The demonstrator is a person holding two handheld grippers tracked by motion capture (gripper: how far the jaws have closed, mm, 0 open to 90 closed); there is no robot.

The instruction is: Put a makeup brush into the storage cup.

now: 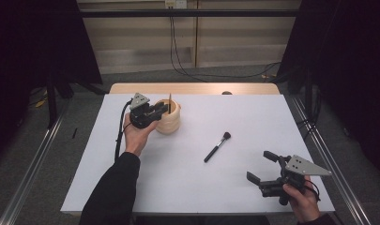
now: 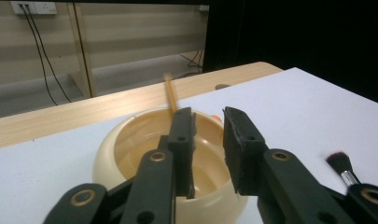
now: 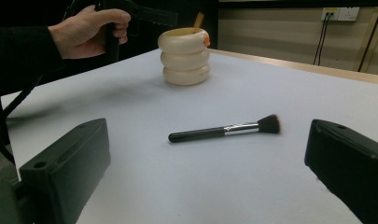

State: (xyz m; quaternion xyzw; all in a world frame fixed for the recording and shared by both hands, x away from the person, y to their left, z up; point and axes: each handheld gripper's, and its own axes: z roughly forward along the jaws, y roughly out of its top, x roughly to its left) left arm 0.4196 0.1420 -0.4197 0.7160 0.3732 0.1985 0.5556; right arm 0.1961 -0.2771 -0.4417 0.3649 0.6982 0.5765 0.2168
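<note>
brush (image 1: 217,146) lies between open right tool (image 1: 262,166) and open left tool (image 1: 160,110)

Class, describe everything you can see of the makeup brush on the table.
The brush has a glossy black handle, a silver ferrule and a short dark tuft of bristles with reddish-brown tips. It lies flat on the white table, right of the cream pot, bristles towards the far edge. Nothing touches it but the table.
</note>
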